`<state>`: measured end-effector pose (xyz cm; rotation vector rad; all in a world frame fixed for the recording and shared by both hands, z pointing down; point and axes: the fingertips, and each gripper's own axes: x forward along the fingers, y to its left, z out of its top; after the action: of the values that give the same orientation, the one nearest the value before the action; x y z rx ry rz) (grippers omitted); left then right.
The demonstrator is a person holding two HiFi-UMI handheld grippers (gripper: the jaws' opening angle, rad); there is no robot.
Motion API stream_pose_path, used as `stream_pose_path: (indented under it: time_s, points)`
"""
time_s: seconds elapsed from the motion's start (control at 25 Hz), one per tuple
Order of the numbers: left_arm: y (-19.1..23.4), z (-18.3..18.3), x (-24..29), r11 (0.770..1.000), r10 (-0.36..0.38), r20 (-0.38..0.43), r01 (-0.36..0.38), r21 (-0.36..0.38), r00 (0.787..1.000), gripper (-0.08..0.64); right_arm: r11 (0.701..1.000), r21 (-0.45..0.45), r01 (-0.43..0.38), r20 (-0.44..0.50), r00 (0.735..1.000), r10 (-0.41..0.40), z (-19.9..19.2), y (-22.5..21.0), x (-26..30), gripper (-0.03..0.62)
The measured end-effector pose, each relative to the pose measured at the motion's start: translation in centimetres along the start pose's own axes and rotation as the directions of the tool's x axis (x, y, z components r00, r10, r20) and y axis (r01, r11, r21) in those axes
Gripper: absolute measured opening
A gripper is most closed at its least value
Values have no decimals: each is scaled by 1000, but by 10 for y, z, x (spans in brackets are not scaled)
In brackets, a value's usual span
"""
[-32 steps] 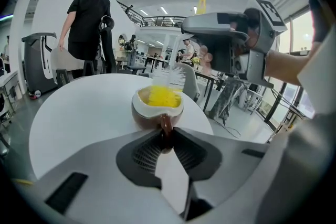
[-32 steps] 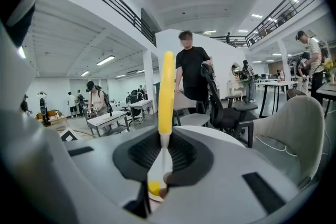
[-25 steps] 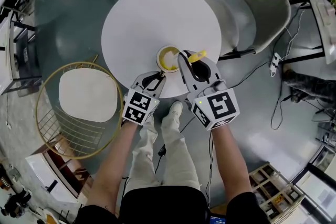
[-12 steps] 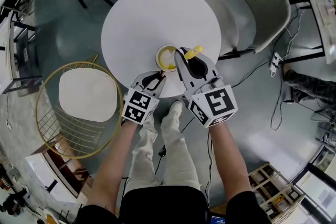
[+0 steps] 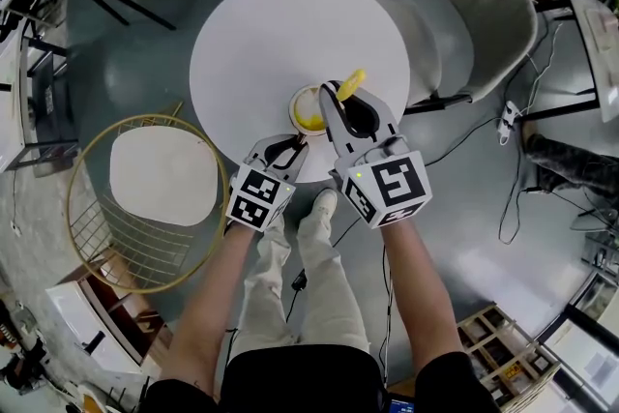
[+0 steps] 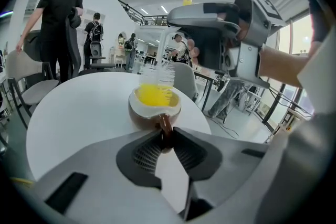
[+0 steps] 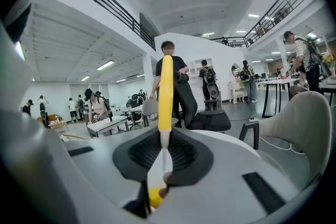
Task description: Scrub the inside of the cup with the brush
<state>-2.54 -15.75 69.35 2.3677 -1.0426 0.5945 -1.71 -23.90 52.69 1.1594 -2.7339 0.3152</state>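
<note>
A cup [image 5: 309, 109] with a yellow inside and brown outside stands near the front edge of the round white table [image 5: 280, 24]. My left gripper [image 5: 293, 143] is shut on the cup's brown handle [image 6: 165, 126], which sits pinched between its jaws. My right gripper [image 5: 335, 107] is shut on a brush with a yellow handle [image 5: 350, 82]; the handle [image 7: 166, 97] stands nearly upright between the jaws. In the left gripper view, the brush's clear bristles [image 6: 158, 74] reach down into the cup [image 6: 155, 104], with the right gripper [image 6: 226, 34] right above it.
A gold wire chair with a pale seat [image 5: 145, 198] stands to the table's left. A beige armchair [image 5: 484, 5] is at its right, with cables on the floor beyond. Behind the table a person [image 6: 60, 23] stands holding a chair.
The right gripper has shifted slightly left over the cup and the brush's yellow handle has swung more upright. The left gripper and cup have stayed put. Chairs beyond the table have moved.
</note>
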Motion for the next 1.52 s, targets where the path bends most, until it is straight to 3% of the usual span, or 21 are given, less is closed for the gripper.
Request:
stream_pose_path:
  time_s: [0.44, 1.2, 1.36, 1.52]
  points:
    - [3, 1, 0, 1000, 2, 13, -2, 3, 1000, 77, 998, -49, 31, -5, 999, -32, -1, -9, 0, 48]
    - [3, 1, -1, 998, 47, -21, -48, -30, 999, 80, 1000, 12, 16, -13, 1000, -15, -1, -4, -25, 48]
    - [1, 6, -5, 998, 36, -1, -37, -51, 999, 145, 1000, 21, 18, -6, 1000, -18, 2, -6, -28, 48]
    - [2, 11, -12, 998, 43, 7, -43, -48, 999, 153, 1000, 20, 21, 4, 1000, -22, 8, -7, -33, 46]
